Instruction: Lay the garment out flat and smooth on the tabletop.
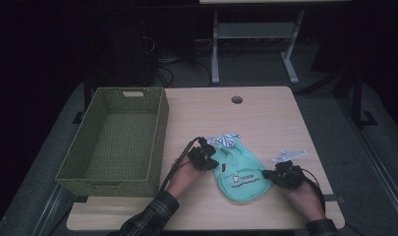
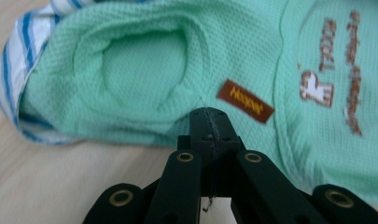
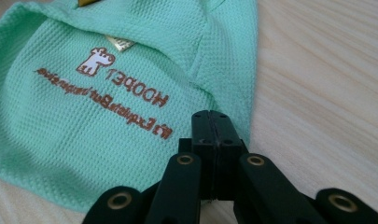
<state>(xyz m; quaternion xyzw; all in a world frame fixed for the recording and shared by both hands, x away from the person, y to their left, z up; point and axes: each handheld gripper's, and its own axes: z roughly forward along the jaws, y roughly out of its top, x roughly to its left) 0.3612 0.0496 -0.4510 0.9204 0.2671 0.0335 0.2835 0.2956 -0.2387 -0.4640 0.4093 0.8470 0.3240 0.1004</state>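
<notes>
Low in the high frame, right tool [image 1: 274,174] pinched narrow on the lower right hem of the mint green garment [image 1: 238,172]. Left tool [image 1: 212,163] likewise clamped on its left edge. Garment flat on the tabletop [image 1: 265,118], centre of frame. Further back, upper left: woven basket [image 1: 159,128].

left gripper [image 1: 210,161], right gripper [image 1: 277,175], jaws closed
</notes>
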